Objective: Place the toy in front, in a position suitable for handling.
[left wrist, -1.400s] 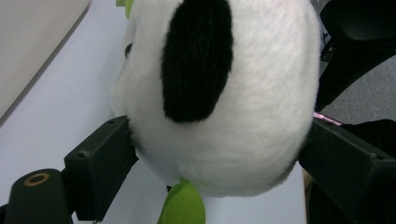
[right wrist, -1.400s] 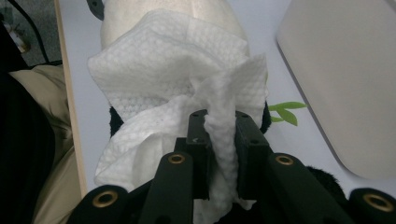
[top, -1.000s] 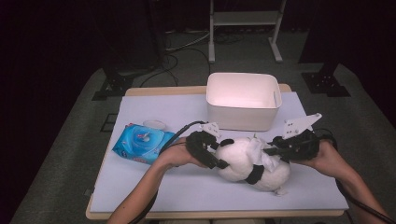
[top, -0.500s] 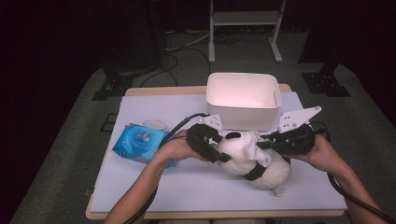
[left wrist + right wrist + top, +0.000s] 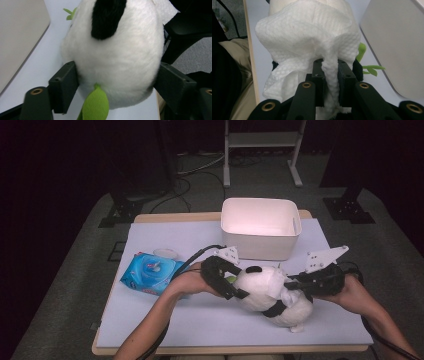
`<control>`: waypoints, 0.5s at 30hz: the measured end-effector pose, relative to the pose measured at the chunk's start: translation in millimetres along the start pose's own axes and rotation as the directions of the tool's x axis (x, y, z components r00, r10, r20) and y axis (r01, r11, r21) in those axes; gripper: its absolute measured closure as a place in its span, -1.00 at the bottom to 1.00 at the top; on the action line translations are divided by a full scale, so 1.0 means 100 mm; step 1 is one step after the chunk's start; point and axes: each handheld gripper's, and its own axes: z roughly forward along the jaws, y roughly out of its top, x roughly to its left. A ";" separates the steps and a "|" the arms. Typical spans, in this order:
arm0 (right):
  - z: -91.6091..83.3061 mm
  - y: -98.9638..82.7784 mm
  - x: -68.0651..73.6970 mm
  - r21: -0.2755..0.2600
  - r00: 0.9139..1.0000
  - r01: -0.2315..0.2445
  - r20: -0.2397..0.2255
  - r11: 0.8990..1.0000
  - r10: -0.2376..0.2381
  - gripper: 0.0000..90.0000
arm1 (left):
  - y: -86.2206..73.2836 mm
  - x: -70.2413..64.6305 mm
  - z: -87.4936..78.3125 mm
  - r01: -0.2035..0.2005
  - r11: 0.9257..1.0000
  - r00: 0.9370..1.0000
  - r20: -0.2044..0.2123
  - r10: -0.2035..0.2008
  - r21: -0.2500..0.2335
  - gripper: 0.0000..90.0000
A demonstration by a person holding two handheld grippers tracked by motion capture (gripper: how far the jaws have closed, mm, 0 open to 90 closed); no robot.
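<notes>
Your left gripper (image 5: 235,287) cradles the panda plush (image 5: 112,55) by its head, jaws just eased wider yet flanking the fur at both sides; since a moment ago the plush has shifted right, now near the white bin (image 5: 260,227). Your right gripper (image 5: 329,75) stays pinched on the white wipe (image 5: 307,37) draped over the plush. Judged: wiping continues, the hold loosening to reposition.

Table (image 5: 165,240): wooden-edged, pale blue-white mat on top.
Far side: white bin (image 5: 261,227).
Left: blue wipes pack (image 5: 152,272).
Front centre: panda plush (image 5: 272,295), lying down.
</notes>
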 end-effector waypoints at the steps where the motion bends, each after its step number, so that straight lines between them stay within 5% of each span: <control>1: -0.01 -0.01 0.00 0.002 1.000 -0.004 0.003 1.000 0.004 0.73 | 0.00 0.00 0.00 -0.002 1.000 1.000 0.004 0.002 0.000 -0.54; 15: -0.12 -0.16 -0.03 0.002 0.999 -0.045 0.016 0.999 0.045 0.73 | -0.03 0.06 0.19 0.039 0.999 0.998 0.048 -0.037 -0.029 -0.55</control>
